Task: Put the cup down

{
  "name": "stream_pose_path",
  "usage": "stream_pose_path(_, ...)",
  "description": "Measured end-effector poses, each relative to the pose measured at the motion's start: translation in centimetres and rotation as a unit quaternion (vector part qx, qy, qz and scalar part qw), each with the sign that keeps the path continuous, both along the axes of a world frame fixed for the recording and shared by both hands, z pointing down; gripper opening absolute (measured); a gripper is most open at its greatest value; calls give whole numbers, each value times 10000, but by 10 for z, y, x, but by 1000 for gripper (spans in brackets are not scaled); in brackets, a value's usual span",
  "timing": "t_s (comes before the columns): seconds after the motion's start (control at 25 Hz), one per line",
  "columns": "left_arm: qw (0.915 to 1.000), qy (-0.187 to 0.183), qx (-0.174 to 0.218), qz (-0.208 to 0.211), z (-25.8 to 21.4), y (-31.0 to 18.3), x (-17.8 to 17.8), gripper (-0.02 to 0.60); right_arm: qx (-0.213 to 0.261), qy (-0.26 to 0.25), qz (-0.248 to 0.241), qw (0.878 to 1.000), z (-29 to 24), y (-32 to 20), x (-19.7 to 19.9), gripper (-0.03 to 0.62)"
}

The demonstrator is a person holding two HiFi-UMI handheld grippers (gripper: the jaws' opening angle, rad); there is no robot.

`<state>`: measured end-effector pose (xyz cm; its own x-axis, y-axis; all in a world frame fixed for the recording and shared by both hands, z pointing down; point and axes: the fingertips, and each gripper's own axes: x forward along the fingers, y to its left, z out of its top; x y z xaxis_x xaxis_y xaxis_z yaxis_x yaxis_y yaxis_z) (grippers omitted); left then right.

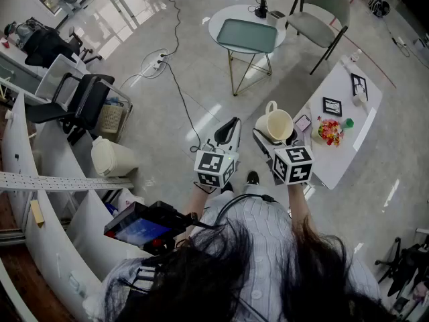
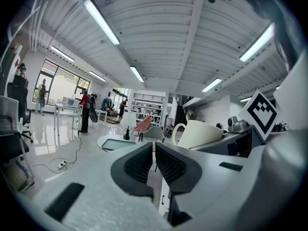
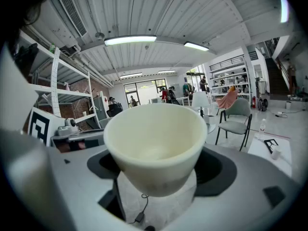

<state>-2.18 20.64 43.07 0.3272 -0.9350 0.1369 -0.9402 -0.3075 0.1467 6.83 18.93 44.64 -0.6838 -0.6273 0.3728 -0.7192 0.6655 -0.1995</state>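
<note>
Holding a cream cup (image 3: 154, 138) in the right hand-held gripper (image 3: 159, 170), with jaws spread wide and pressed on either side of the lower wall. Kept in the air, tilted, with the mouth turned back toward that gripper's camera. Seen from the head view just left of the white tabletop (image 1: 337, 161) and clear of it, with the handle pointing far.

Hidden in the right gripper view: handle and base, both behind the cup's own body, and most of each pad face where it meets the wall.

Carrying nothing in the left hand-held gripper (image 2: 154, 163): clenched, with only a thin slit between the ribbed pads. Held just left of the right one, at about the same height. Showing the cup from the side at the right of the left gripper view, lower wall cut off by the right gripper's body.

Screened by long dark hair (image 1: 268, 277) along the near edge of the head view: both forearms and much of a striped shirt.

On the white tabletop: two framed cards (image 1: 332, 106), print too small to read; a bunch of flowers (image 1: 328, 131); a flat slab (image 1: 303, 122) half hidden behind the right gripper, kind unclear.

Farther off: a round tabletop (image 1: 218, 20) bearing a green tray (image 1: 248, 35), and a grey chair (image 1: 322, 20).
</note>
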Motion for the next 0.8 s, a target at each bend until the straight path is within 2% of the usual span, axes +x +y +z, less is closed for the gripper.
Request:
stream_pose_path(0.24,10000,-38,-39,-82,2,-13,3,17,-70,-305,-23,9995,-4,-17,7,410)
stream_pose_path(0.8,9994,-188,-66,-297,9,-65,20,17,-216,-317,-334,9987,6,-71,15,410)
